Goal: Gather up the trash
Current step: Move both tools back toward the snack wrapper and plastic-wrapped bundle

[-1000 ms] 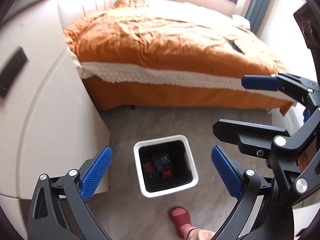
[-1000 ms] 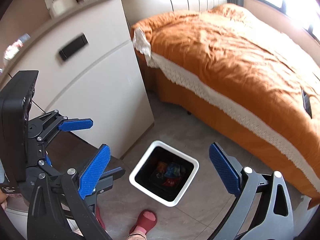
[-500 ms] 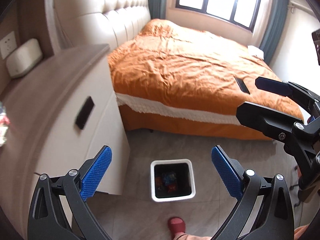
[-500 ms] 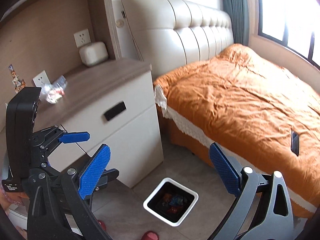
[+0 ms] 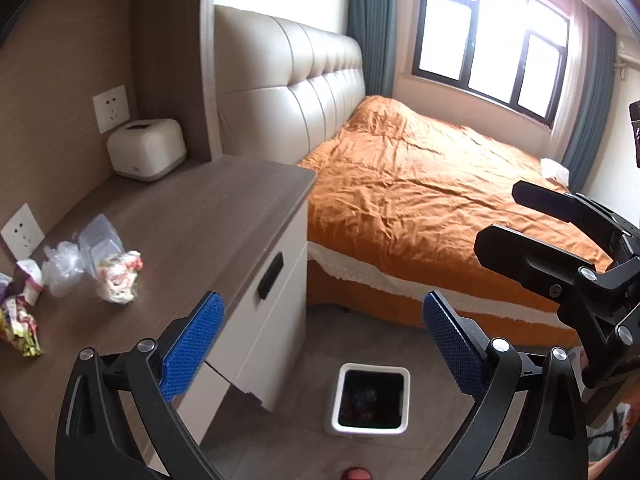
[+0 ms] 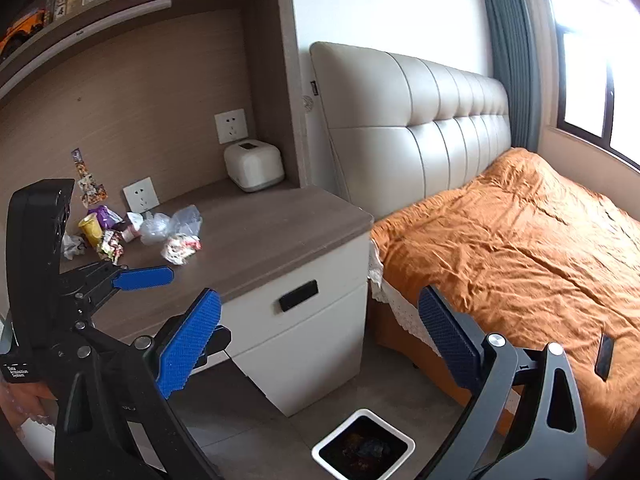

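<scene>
**Trash heaped on the nightstand, bin on the floor below**

A cluster of trash lies at the back left of the wood-topped nightstand, near a wall socket: a crumpled printed wrapper nearest the front, clear plastic bags behind it, a yellow cup and more wrappers further left. A white tissue box stands well apart in the rear corner. On the tiled floor beside the nightstand sits a white square bin with dark wrappers inside. The left gripper hangs above the floor, jaws spread wide and holding nothing. The right gripper is likewise wide apart and empty. An orange-covered bed fills the right side.
</scene>
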Demonstrator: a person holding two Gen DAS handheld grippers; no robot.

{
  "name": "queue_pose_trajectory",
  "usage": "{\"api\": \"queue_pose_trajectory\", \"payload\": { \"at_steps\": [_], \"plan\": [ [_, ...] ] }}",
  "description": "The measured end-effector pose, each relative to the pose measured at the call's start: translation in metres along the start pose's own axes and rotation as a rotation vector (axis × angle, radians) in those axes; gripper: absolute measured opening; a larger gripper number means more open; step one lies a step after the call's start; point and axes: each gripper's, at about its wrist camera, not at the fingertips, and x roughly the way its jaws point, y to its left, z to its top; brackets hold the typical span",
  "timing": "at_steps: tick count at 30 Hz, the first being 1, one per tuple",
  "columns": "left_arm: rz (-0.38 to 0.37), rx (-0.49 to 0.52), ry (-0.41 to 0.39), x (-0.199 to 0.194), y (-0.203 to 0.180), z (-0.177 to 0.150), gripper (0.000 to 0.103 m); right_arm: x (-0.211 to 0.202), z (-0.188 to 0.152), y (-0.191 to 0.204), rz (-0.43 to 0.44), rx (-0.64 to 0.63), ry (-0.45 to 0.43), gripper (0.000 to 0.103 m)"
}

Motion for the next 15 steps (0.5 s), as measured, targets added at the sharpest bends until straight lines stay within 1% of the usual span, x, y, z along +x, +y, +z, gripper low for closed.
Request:
{"api": "queue_pose_trajectory", "payload": {
  "at_steps": [5,9,12,15],
  "plan": [
    [0.061,-0.055,-0.048,-0.024,0.034,0.006,0.098,0.010,0.024,0.034,0.052,-0.077,-0.035,0.098],
    [0.112,-0.079,-0.075,-0.039,0.068,0.007,0.098,0.022,0.037,0.063,0.083,-0.106,-0.047,0.098],
    [0.173,-0.082,-0.075,-0.048,0.097,0.009,0.098,0.033,0.048,0.089,0.092,-0.123,-0.055,0.098],
    [0.193,-0.101,-0.077,-0.060,0.130,0.010,0.098,0.048,0.060,0.117,0.109,-0.118,-0.060,0.098]
  ]
}}
